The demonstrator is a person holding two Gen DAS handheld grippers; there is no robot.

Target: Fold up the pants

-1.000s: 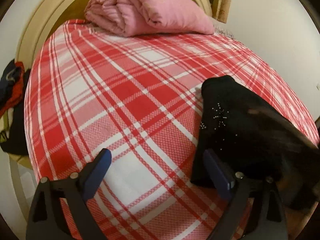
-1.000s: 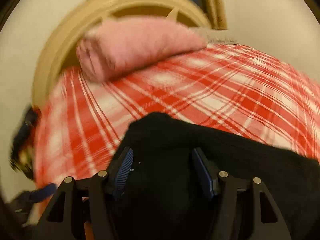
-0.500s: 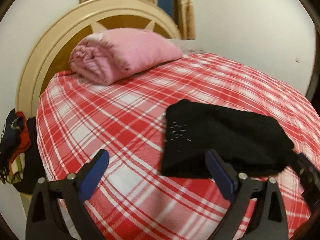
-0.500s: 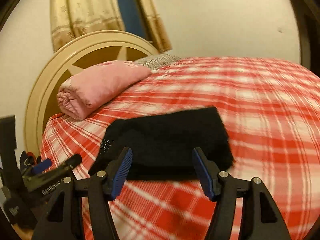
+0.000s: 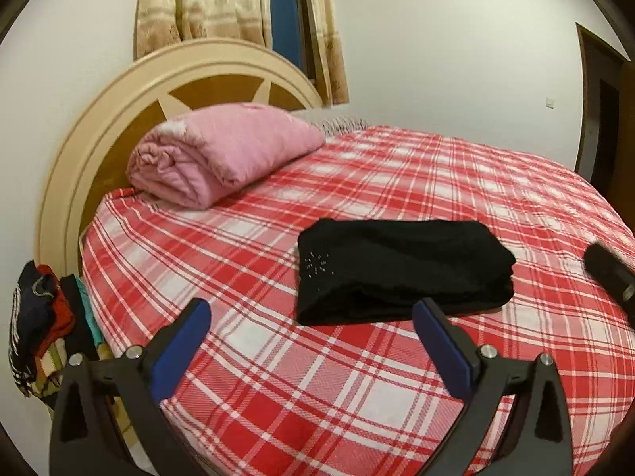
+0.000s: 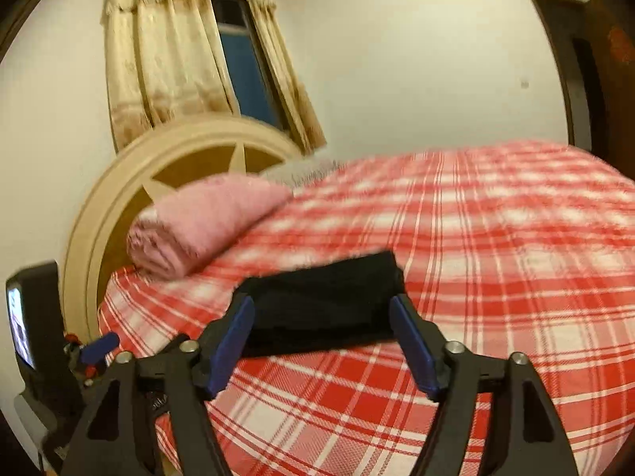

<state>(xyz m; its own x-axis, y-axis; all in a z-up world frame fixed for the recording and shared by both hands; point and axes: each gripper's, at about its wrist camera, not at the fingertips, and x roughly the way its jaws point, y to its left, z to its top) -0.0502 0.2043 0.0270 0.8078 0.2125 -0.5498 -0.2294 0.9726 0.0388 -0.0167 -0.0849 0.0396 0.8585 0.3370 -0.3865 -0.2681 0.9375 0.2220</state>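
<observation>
- Both grippers have backed away from the pants (image 5: 401, 269), jaws spread wide and empty.
- Soft, light bundle (likely floppy); pinch its folded 3 o'clock edge.

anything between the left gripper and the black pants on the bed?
Nothing visible. The left gripper is open and empty, and only bare plaid bedspread lies between its jaws and the folded black pants. The pink blanket sits well behind, near the headboard.
</observation>
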